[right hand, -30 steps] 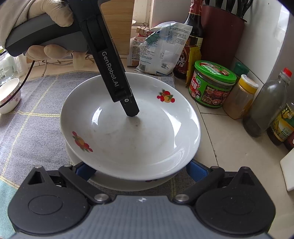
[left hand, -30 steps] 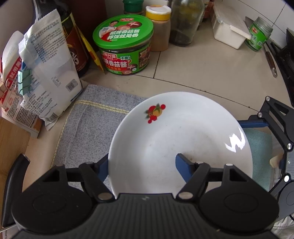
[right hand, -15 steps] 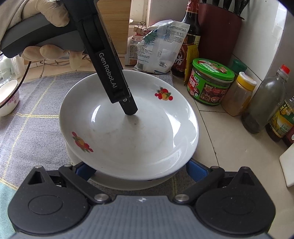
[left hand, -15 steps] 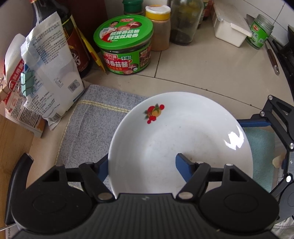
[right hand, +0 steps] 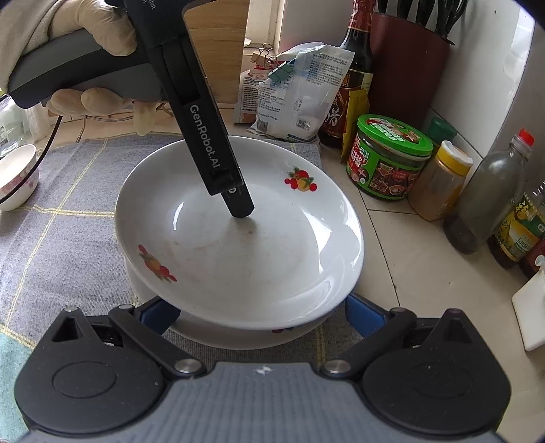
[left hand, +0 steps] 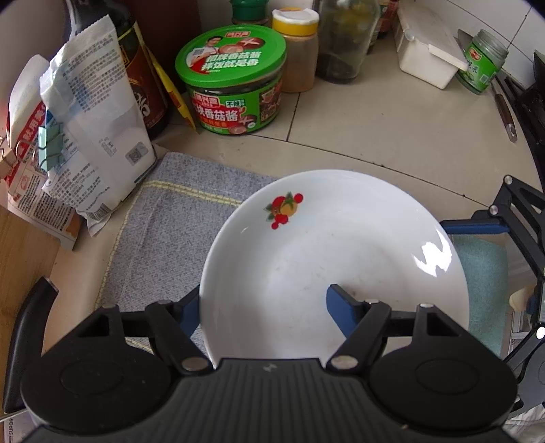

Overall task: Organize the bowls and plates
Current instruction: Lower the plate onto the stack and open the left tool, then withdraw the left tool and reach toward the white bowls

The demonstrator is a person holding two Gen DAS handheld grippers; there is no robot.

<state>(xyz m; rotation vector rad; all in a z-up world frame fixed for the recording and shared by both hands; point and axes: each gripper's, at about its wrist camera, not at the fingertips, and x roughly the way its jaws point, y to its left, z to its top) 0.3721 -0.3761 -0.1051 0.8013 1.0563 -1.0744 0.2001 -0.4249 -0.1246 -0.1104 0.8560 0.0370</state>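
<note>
item: white plate (right hand: pixel 272 259) with fruit motifs, empty save faint smears, stacked tilted on a second white plate (right hand: pixel 238 335) on the grey checked cloth (right hand: pixel 68 211) on the counter (left hand: pixel 391 129).
item: small white bowl (right hand: pixel 15 177) with pink flowers, seen at the cloth's far left edge, contents not visible.
item: green-lidded sauce tub (left hand: pixel 231 81), yellow-capped jar (left hand: pixel 298 51) of tan powder, dark bottle (right hand: pixel 351 85), clipped packets (left hand: pixel 92 136), grouped along the counter's back.
item: left gripper (left hand: pixel 262 306), held by a gloved hand (right hand: pixel 92 30), pointed steeply down; the top plate's rim is straddled by its fingers, one blue finger (left hand: pixel 344 311) inside the dish, the other outside; the jaws have just been opening slightly; whether the pads press cannot be told.
item: right gripper (right hand: pixel 262 317), angled down at the stack's near edge, fingers spread wide to either side, nothing gripped.
</note>
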